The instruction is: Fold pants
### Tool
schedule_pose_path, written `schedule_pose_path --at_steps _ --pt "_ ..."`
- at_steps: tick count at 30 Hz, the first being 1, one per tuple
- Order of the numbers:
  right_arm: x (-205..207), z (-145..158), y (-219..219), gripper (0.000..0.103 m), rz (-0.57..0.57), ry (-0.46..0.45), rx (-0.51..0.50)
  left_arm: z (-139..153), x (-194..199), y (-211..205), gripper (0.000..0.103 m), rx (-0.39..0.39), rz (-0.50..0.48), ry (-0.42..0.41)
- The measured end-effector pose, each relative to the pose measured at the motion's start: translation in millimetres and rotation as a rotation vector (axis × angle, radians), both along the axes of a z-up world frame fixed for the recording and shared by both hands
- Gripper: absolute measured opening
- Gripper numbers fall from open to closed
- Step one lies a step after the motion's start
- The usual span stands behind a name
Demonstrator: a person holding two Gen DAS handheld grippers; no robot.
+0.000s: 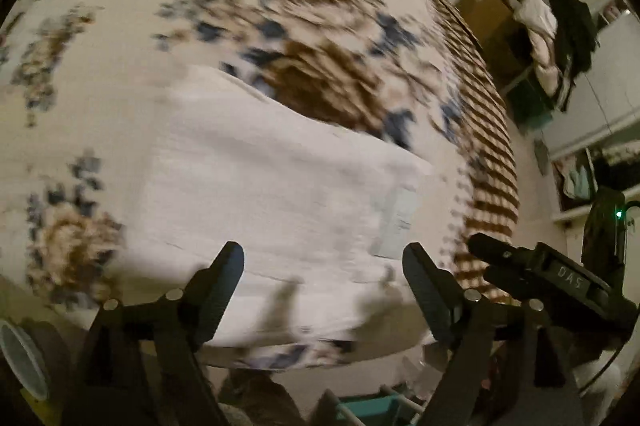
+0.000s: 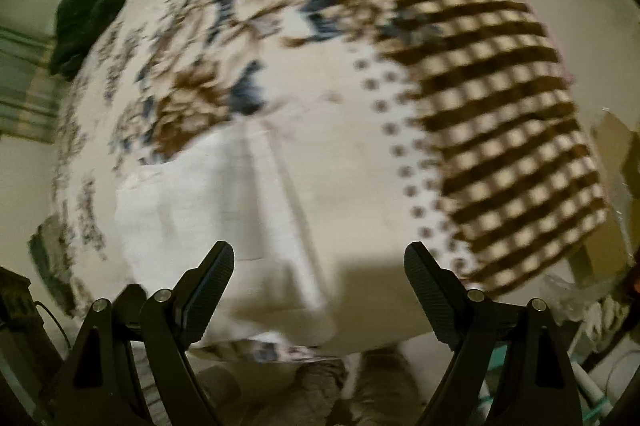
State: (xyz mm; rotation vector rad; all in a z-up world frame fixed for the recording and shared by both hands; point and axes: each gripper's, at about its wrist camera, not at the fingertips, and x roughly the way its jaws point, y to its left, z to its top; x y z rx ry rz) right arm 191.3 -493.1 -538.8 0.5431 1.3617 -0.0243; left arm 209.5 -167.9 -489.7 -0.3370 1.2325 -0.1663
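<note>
White pants (image 1: 264,186) lie folded on the flowered bedspread (image 1: 120,26). Left tongs (image 1: 323,276) and right tongs (image 2: 319,276) both hang spread above them, pinching nothing.

the pants (image 1: 280,194) lay flat on the bedspread (image 1: 120,26), at the bed's near edge and toward its right side. the left gripper (image 1: 324,266) hung over their near end, the right gripper (image 2: 320,266) just beside them over the bed's near edge. a pile of clothes (image 1: 556,38) sat beyond the bed's right edge.
</note>
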Motion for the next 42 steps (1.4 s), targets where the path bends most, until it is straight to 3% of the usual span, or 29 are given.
schedule_pose_path --at_steps 6,11,12,13,16,20,23,28,33,36,38,39,42 --pt "20 -19 38 0.089 0.06 0.0 0.076 -35 6 69 0.081 0.153 0.106 0.072" --pt "44 -58 61 0.087 0.11 0.05 0.051 -55 15 105 0.081 0.191 0.173 0.108" --pt "47 -63 64 0.082 0.117 0.049 0.066 -56 16 111 0.081 0.192 0.186 0.111" --pt "50 -69 68 0.07 0.12 0.044 0.077 -57 18 115 0.081 0.191 0.193 0.112" --pt "53 -69 81 0.034 0.138 0.027 -0.035 -56 21 122 0.081 0.182 0.212 0.11" --pt "40 -45 90 0.013 0.14 -0.045 -0.116 -48 30 129 0.081 0.15 0.23 0.1" --pt "33 -21 87 0.012 0.112 -0.068 -0.177 -37 39 130 0.081 0.105 0.23 0.075" --pt "22 10 29 0.012 -0.022 -0.062 -0.206 -32 63 114 0.081 0.004 0.204 0.06" --pt "16 -14 -33 0.013 -0.096 0.033 -0.177 -47 102 74 0.081 -0.076 0.124 0.074" --pt "21 -44 -41 0.024 -0.07 0.096 -0.155 -73 129 54 0.081 -0.105 0.091 0.119" --pt "22 -59 -53 0.045 -0.09 0.143 -0.114 -91 143 46 0.079 -0.136 0.06 0.147" --pt "18 -60 -62 0.05 -0.132 0.148 -0.064 -98 148 44 0.061 -0.152 0.051 0.147" --pt "-2 -55 -85 0.063 -0.227 0.123 0.036 -105 150 50 0.035 -0.144 0.057 0.112"
